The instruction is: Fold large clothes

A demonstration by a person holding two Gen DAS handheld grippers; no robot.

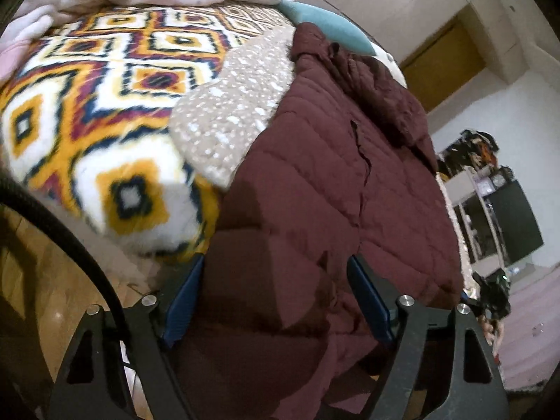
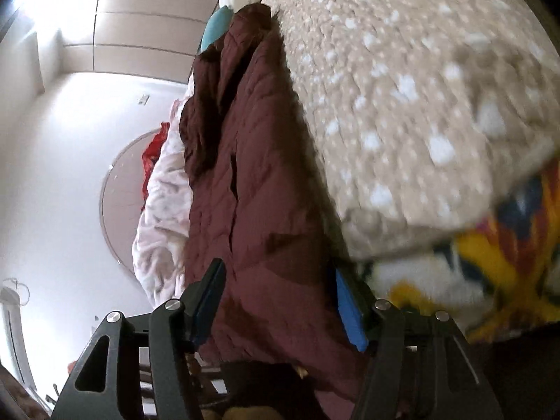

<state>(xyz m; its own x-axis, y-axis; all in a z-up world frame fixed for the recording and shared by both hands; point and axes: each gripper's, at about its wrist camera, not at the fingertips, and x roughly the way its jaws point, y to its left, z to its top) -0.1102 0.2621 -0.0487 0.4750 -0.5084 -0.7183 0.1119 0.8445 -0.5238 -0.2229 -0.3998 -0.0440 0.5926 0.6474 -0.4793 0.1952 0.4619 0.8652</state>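
1. the left gripper stood wide apart over the near hem of the maroon quilted coat; its blue pads did not seem to press the fabric, though shadow hid the contact.
2. the right gripper also gaped, the coat's edge between its fingers, nothing clamped.
3. the coat lay along the bed, on a beige speckled blanket.
4. beside that spread a diamond-patterned blanket.
5. farthest lay a teal pillow.
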